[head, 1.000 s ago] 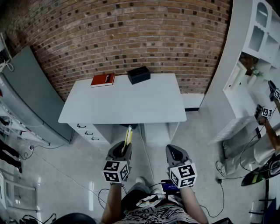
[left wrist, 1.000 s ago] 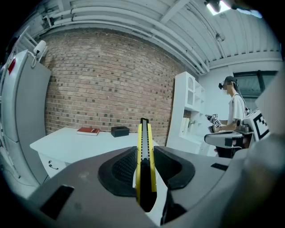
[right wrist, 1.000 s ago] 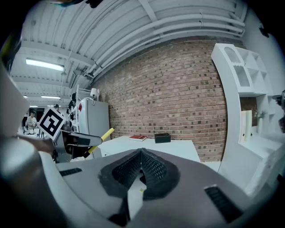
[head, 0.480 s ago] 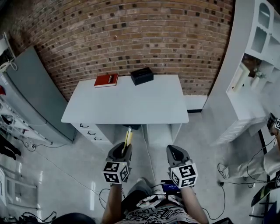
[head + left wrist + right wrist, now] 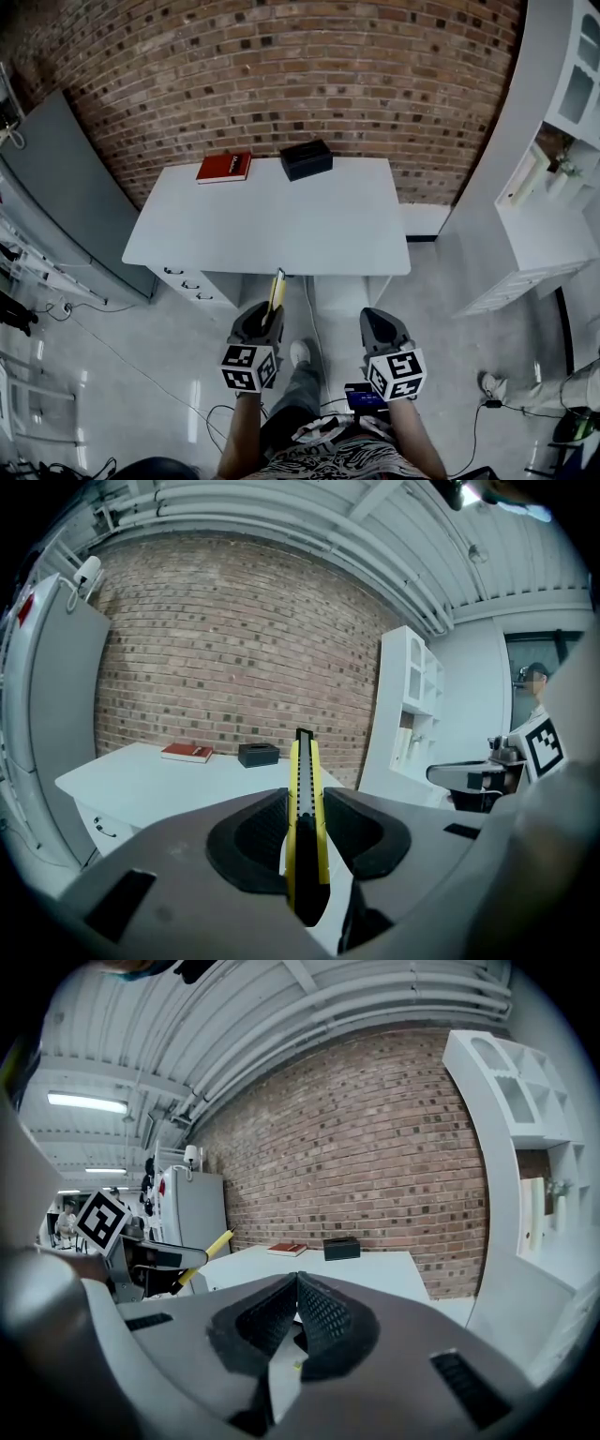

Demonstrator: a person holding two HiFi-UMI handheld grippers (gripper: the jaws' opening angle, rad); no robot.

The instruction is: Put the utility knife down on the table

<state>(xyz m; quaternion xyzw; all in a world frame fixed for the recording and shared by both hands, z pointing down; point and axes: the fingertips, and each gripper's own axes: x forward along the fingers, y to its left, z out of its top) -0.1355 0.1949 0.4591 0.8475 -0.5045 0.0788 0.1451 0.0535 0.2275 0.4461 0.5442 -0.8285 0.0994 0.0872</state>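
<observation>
A yellow and black utility knife (image 5: 277, 290) (image 5: 305, 808) sticks forward out of my left gripper (image 5: 260, 323) (image 5: 305, 822), which is shut on it. The knife's tip hangs over the floor just short of the white table's (image 5: 272, 225) front edge. My right gripper (image 5: 380, 328) (image 5: 295, 1312) is shut with nothing between its jaws, level with the left one and to its right. The right gripper view also catches the knife (image 5: 204, 1252) in the left gripper at its left side.
On the table's far edge lie a red book (image 5: 223, 167) and a black box (image 5: 306, 159). Drawers (image 5: 192, 284) sit under the table's left side. A grey cabinet (image 5: 56, 197) stands left, white shelving (image 5: 553, 178) right. Cables run over the floor (image 5: 141, 384).
The view has shifted slightly and the table sits a touch farther right and nearer. Both grippers keep their places, the knife still held. A person at the right edge has moved out of sight.
</observation>
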